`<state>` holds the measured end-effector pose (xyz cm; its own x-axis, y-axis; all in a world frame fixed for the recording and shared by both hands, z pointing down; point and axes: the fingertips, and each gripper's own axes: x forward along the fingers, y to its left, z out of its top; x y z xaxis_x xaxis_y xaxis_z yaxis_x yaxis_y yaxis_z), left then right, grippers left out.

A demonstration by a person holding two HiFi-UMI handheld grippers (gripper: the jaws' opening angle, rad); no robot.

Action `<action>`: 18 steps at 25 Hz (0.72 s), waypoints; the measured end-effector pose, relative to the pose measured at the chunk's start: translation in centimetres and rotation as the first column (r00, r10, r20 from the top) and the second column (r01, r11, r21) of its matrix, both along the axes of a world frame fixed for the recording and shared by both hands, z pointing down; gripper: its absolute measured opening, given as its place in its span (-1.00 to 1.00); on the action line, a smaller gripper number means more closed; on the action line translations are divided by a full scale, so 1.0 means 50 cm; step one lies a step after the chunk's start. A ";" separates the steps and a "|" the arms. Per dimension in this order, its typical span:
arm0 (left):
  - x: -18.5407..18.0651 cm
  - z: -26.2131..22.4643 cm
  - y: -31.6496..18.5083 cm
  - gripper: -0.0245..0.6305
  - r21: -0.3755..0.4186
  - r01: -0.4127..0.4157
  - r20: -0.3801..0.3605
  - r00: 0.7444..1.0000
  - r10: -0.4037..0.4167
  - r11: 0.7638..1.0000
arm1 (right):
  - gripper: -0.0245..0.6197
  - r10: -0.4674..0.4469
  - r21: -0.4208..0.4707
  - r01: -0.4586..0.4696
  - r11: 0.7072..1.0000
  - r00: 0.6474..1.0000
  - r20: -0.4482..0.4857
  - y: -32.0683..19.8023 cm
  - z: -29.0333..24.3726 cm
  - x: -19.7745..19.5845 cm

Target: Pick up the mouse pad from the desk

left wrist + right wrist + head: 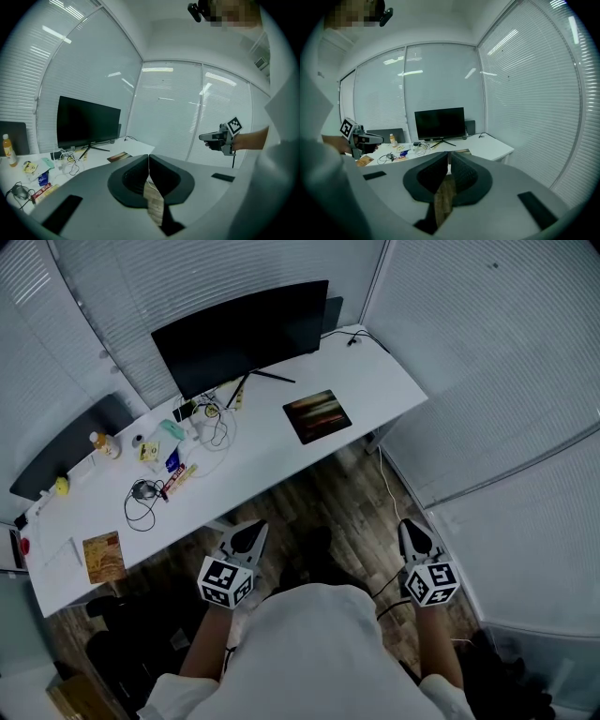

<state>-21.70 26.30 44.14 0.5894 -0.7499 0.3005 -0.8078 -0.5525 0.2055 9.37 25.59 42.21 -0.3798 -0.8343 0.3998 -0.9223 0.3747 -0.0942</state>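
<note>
We hold our left gripper (253, 526) with its jaws pressed together, empty. Ahead, the dark rectangular mouse pad with orange streaks (318, 415) lies flat on the white desk (272, 454), well apart from both grippers. Our right gripper (409, 524) has its jaws drawn together, also empty.

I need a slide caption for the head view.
Left gripper and right gripper, shut, short of the desk; mouse pad untouched near monitor.
</note>
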 end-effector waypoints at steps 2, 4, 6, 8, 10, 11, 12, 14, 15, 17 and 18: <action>0.002 0.003 -0.014 -0.87 -0.004 0.001 0.006 1.000 -0.001 1.000 | -0.80 -0.010 -0.004 0.010 1.000 1.000 -0.005 -0.018 0.004 -0.001; 0.004 0.006 -0.029 -0.87 -0.007 0.005 0.012 1.000 -0.005 1.000 | -0.80 -0.019 -0.005 0.019 1.000 1.000 -0.006 -0.039 0.008 0.001; 0.007 0.008 -0.048 -0.87 -0.009 0.011 0.019 1.000 -0.011 1.000 | -0.80 -0.021 -0.005 0.021 1.000 1.000 0.002 -0.064 0.012 0.005; 0.012 0.008 -0.074 -0.87 -0.010 0.018 0.024 1.000 -0.018 1.000 | -0.80 -0.018 -0.009 0.018 1.000 1.000 0.018 -0.093 0.019 0.011; 0.020 0.007 -0.102 -0.87 -0.013 0.022 0.026 0.999 -0.022 1.000 | -0.80 -0.019 -0.016 0.020 1.000 0.999 0.030 -0.124 0.026 0.015; 0.026 0.008 -0.116 -0.87 -0.016 0.023 0.027 0.999 -0.023 1.000 | -0.80 -0.022 -0.020 0.023 1.000 0.999 0.034 -0.140 0.030 0.017; 0.031 0.009 -0.130 -0.87 -0.020 0.024 0.029 0.999 -0.024 1.000 | -0.80 -0.026 -0.024 0.027 0.999 0.999 0.037 -0.157 0.034 0.019; 0.043 0.013 -0.160 -0.87 -0.028 0.026 0.035 0.999 -0.025 0.999 | -0.80 -0.033 -0.031 0.034 0.999 0.999 0.041 -0.192 0.039 0.026; 0.048 0.015 -0.174 -0.87 -0.032 0.028 0.038 0.999 -0.026 0.999 | -0.80 -0.037 -0.034 0.038 0.999 0.998 0.042 -0.210 0.041 0.030; 0.061 0.017 -0.203 -0.87 -0.039 0.030 0.043 0.999 -0.028 0.999 | -0.80 -0.046 -0.038 0.048 0.998 0.998 0.042 -0.245 0.043 0.041; 0.069 0.018 -0.218 -0.87 -0.042 0.031 0.046 0.999 -0.029 0.999 | -0.80 -0.051 -0.040 0.053 0.998 0.998 0.040 -0.264 0.044 0.047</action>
<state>-18.27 15.39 45.02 0.5517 -0.7531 0.3586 -0.8330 -0.5191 0.1913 11.74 12.38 44.39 -0.4382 -0.7963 0.4170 -0.8971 0.4170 -0.1463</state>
